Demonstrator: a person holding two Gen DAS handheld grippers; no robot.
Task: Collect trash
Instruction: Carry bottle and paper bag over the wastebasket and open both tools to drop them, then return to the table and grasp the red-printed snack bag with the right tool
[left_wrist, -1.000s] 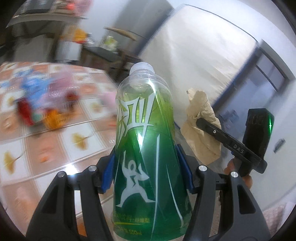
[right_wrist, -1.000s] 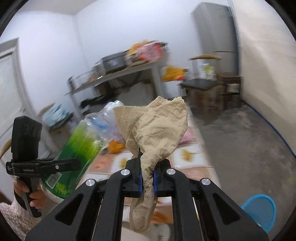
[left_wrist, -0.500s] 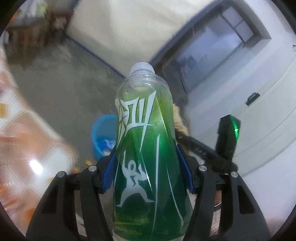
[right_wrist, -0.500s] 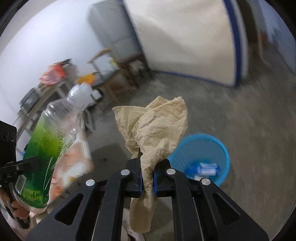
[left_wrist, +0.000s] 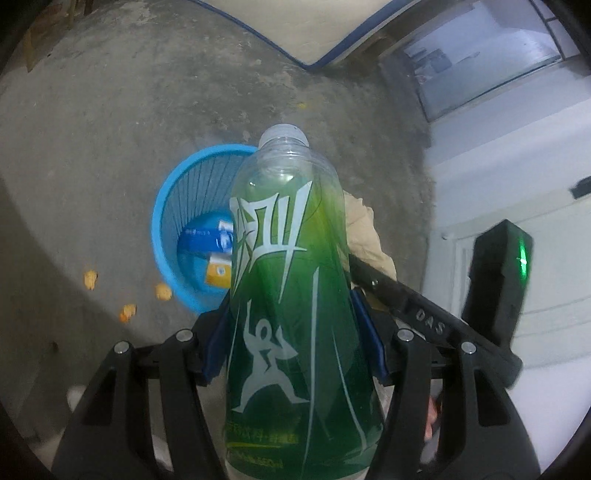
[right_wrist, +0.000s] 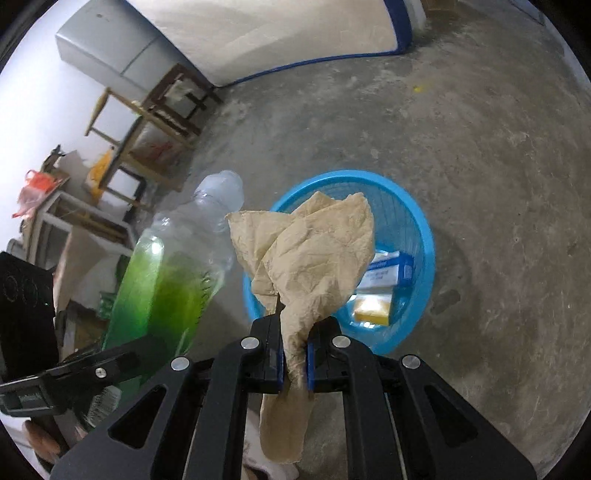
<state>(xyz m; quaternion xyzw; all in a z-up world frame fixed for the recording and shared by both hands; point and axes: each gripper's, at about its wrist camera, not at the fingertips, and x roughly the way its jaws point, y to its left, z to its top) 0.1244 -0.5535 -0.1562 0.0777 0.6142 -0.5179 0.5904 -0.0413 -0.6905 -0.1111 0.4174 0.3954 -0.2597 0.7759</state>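
Jaws clamp my green bottle (left_wrist: 295, 314) and crumpled paper (right_wrist: 310, 258) above the blue basket (right_wrist: 421, 236); I judge the bottle, off toward its rim, could bounce out.

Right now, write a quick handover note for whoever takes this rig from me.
Left gripper: shut on the green bottle.
Right gripper: shut on the crumpled brown paper.
Blue bin: on the floor below both, already holding two cartons.
Done: both items picked up and brought over the bin.
Left: release both into it; orange scraps lie beside it.
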